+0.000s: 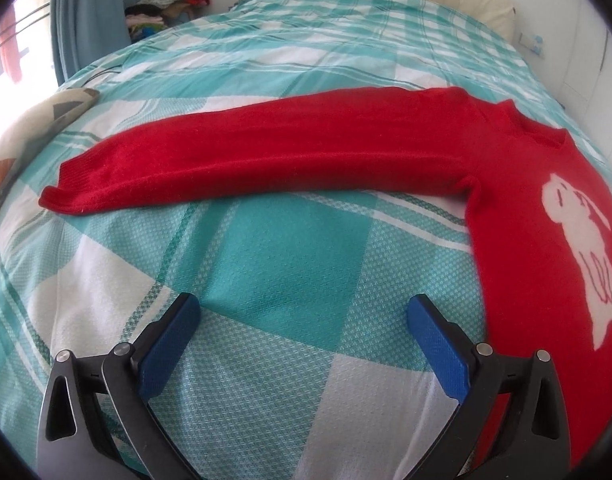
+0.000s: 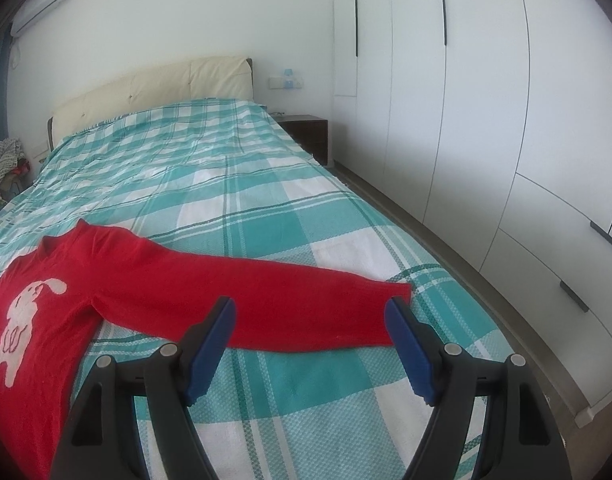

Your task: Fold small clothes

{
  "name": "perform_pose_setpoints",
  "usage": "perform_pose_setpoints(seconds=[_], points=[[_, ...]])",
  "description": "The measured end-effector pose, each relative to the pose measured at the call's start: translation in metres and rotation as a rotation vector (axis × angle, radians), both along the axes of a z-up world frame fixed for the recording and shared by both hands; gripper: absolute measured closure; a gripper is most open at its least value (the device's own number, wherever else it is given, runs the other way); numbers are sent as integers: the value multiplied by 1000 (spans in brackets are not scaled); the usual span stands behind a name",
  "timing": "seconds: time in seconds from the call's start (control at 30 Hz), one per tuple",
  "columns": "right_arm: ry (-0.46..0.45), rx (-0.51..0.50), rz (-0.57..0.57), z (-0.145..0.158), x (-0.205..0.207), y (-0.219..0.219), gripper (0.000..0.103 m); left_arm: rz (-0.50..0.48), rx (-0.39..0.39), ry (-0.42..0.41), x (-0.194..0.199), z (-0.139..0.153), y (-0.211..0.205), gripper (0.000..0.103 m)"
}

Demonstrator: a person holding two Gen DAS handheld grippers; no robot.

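Left hand-held gripper (image 1: 304,314) spread wide, empty, over bare plaid bedspread (image 1: 266,240) below sleeve. Right hand-held gripper (image 2: 309,320) wide apart, empty, near sleeve cuff. Red sweater (image 2: 146,280) flat, sleeves outstretched; open bedspread beyond toward headboard (image 2: 154,92).

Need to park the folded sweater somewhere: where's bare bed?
Bare plaid bedspread runs from the red sweater up to the headboard. Another strip lies below each sleeve. Crowded: patterned cloth beyond the left cuff.
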State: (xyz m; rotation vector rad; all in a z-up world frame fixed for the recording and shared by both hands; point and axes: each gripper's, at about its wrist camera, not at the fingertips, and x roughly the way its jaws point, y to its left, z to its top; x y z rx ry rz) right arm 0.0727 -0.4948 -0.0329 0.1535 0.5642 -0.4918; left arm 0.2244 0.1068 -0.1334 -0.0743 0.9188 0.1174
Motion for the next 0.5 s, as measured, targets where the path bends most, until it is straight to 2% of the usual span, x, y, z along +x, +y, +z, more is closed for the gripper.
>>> perform_pose_setpoints(seconds=[0.07,0.5], points=[[2,7,4,-1,1,0,27,-2,18,4,0,-1,-3,0],[3,20,4,-2,2,-1,27,-4,3,21,2,-2,-1,0]])
